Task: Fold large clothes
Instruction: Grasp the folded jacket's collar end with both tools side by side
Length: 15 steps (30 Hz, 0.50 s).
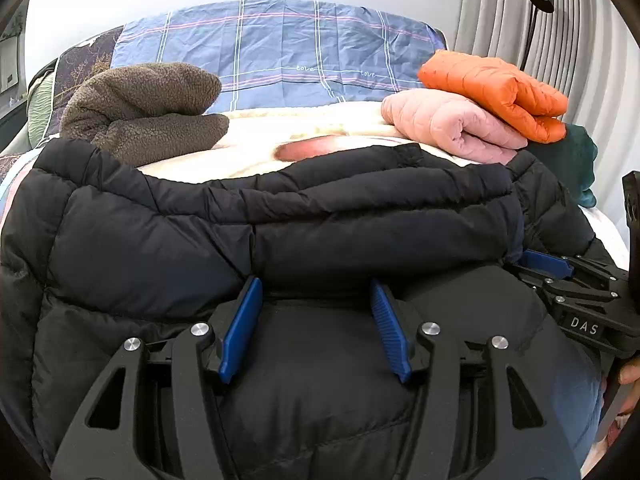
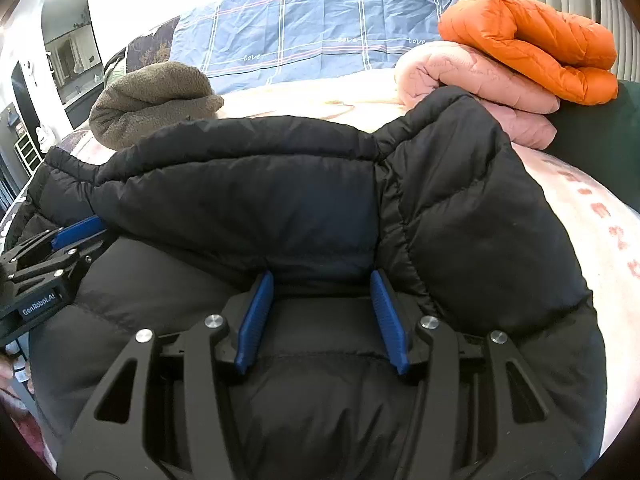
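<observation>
Black quilted fabric filled the foreground of both wrist views: the black puffer jacket (image 1: 160, 240) lay spread across the bed (image 1: 248, 160), directly under your two tools. You had brought the near portion up and over, so a thick folded roll ran across the middle of the garment; judged from that lie, one fold was made and you were letting go of it.

Left gripper (image 1: 316, 292): the jaws stood apart, roughly half open. The blue pads (image 1: 242, 324) flanked a band of jacket, with the fingertips at the base of the folded roll. No fabric was pinched; the pads did not press on it, though the cloth sat between them.

Right gripper (image 2: 322, 284): same condition. The jaws stood partly apart, tips against the underside of the roll, with padding between them but not clamped. Each tool appeared at the edge of the other's view, so you held them side by side along the same fold line, well placed for keeping the fold even.

Finished work sat clear of the working area: the orange jacket (image 1: 496, 88) rested on top of the pink jacket (image 1: 452, 124) at the far right, touching the black jacket's shoulder in the right wrist view. You kept the brown fleece (image 1: 144, 108) at the far left, in front of the blue plaid pillow (image 1: 280, 48).
</observation>
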Each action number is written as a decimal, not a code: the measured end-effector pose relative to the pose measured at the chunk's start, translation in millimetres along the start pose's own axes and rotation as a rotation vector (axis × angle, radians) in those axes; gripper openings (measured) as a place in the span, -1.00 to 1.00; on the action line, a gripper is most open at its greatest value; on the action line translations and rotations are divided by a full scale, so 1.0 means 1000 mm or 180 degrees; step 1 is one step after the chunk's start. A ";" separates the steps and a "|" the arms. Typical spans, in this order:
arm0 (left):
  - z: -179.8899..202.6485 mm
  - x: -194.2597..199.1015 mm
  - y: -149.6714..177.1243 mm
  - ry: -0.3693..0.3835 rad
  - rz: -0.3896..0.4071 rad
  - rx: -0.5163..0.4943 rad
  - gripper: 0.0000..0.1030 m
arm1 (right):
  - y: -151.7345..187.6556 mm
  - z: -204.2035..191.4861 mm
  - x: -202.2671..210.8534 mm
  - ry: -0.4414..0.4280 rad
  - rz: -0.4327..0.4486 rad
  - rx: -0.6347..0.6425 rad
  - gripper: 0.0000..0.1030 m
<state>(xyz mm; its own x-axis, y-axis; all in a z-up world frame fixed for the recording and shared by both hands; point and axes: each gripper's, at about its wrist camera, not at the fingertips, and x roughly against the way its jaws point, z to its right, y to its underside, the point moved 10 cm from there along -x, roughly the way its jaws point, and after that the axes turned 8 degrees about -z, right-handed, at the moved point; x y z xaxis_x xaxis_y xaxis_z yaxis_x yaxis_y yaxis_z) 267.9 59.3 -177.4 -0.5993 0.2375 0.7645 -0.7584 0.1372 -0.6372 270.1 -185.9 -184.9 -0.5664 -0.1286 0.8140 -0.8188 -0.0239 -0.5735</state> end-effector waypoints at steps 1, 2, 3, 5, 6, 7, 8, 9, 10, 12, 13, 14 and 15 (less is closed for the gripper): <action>0.000 -0.001 0.000 0.0002 -0.0005 0.0001 0.12 | 0.000 0.001 -0.001 0.0010 0.0003 0.0007 0.01; -0.001 -0.001 0.000 0.0001 -0.0007 -0.0002 0.12 | 0.000 0.001 -0.002 0.0023 0.0000 0.0016 0.01; -0.001 -0.001 0.000 -0.0002 -0.0011 -0.0004 0.12 | -0.001 0.001 -0.002 0.0024 -0.0002 0.0017 0.01; -0.001 -0.002 0.001 -0.0014 -0.0019 -0.0008 0.13 | 0.000 0.001 -0.004 0.0025 -0.0006 0.0015 0.01; 0.000 -0.003 0.001 -0.0022 -0.0026 -0.0009 0.13 | 0.000 0.001 -0.004 0.0030 -0.0007 0.0017 0.01; 0.000 -0.004 0.001 -0.0029 -0.0029 -0.0009 0.13 | 0.000 0.001 -0.004 0.0037 -0.0005 0.0020 0.01; 0.001 -0.004 0.001 -0.0035 -0.0031 -0.0011 0.13 | 0.000 0.001 -0.005 0.0046 -0.0003 0.0024 0.01; 0.001 -0.004 0.001 -0.0036 -0.0032 -0.0011 0.13 | 0.000 0.001 -0.005 0.0049 -0.0002 0.0025 0.01; 0.001 -0.004 0.001 -0.0038 -0.0033 -0.0012 0.13 | 0.000 0.001 -0.004 0.0049 -0.0002 0.0023 0.01; 0.001 -0.004 0.001 -0.0038 -0.0034 -0.0014 0.13 | 0.000 0.000 -0.004 0.0048 -0.0001 0.0022 0.01; 0.001 -0.004 0.001 -0.0035 -0.0034 -0.0012 0.13 | 0.000 0.001 -0.004 0.0051 -0.0002 0.0024 0.01; 0.001 -0.005 0.001 -0.0033 -0.0035 -0.0011 0.13 | 0.000 0.001 -0.004 0.0053 -0.0001 0.0025 0.01; 0.001 -0.004 0.001 -0.0033 -0.0036 -0.0011 0.13 | 0.000 0.001 -0.004 0.0055 -0.0002 0.0026 0.01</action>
<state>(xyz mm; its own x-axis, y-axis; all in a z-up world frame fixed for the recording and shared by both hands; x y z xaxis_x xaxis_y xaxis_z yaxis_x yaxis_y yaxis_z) 269.8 57.4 -181.0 -0.5933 0.2260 0.7726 -0.7643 0.1430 -0.6288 272.8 -186.0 -188.2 -0.5676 -0.1114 0.8157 -0.8184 -0.0322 -0.5738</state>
